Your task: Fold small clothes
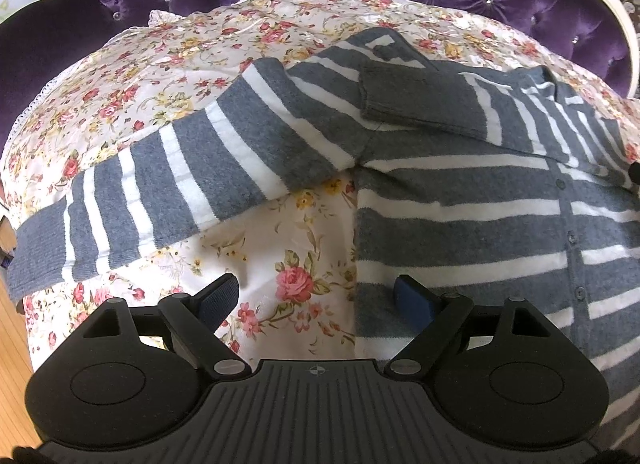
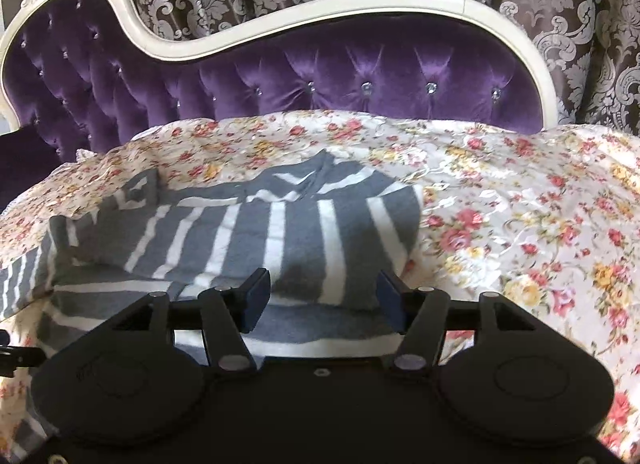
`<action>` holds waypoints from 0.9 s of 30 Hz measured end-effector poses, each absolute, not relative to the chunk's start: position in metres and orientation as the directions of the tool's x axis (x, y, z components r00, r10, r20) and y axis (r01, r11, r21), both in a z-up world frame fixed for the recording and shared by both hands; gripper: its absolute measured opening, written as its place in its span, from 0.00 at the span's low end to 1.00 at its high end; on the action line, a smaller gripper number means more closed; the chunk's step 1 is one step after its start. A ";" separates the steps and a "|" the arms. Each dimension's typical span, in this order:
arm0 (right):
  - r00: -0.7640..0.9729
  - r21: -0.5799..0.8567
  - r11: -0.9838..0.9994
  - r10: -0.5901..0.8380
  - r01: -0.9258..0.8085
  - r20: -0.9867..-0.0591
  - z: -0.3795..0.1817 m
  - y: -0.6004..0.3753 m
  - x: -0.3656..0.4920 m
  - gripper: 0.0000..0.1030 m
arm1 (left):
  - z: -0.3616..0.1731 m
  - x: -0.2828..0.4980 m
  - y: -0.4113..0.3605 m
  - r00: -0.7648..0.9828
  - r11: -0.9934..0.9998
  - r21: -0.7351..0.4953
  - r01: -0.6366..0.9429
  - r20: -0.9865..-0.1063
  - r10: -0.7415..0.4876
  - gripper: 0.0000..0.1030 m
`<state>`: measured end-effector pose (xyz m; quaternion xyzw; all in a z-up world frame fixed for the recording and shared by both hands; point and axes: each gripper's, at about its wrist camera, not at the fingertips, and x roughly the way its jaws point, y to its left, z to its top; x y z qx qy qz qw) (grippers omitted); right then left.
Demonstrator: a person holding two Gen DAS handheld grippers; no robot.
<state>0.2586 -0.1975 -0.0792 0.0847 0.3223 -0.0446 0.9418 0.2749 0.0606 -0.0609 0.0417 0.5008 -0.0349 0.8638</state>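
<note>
Nearest to the left wrist camera, the left gripper point(image 1: 316, 300) has its jaws wide apart with nothing between them, over the floral cover point(image 1: 280, 264) and the edge of the striped cardigan point(image 1: 460, 192). One sleeve point(image 1: 168, 184) stretches to the left; the other sleeve point(image 1: 424, 100) is folded across the chest. The right gripper point(image 2: 324, 296) is also apart and empty, just above the cardigan. Behind stands a purple sofa point(image 2: 360, 76).
</note>
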 end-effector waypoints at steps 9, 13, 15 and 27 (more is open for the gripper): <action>0.787 0.166 0.982 0.037 0.084 -0.616 -0.080 -0.176 0.252 0.67 | -0.061 0.276 0.061 0.494 0.994 0.038 0.100 -0.870 -0.016 0.82; 0.789 0.177 0.982 0.061 0.062 -0.611 -0.081 -0.169 0.252 0.67 | -0.062 0.276 0.061 0.493 0.994 0.037 0.099 -0.870 -0.017 0.82; 0.788 0.188 0.981 0.077 0.050 -0.611 -0.081 -0.166 0.252 0.69 | -0.063 0.276 0.062 0.492 0.994 0.036 0.098 -0.870 -0.017 0.82; 0.804 0.216 0.975 0.165 -0.046 -0.571 -0.087 -0.145 0.259 0.79 | -0.064 0.278 0.067 0.493 0.996 0.021 0.082 -0.870 -0.023 0.82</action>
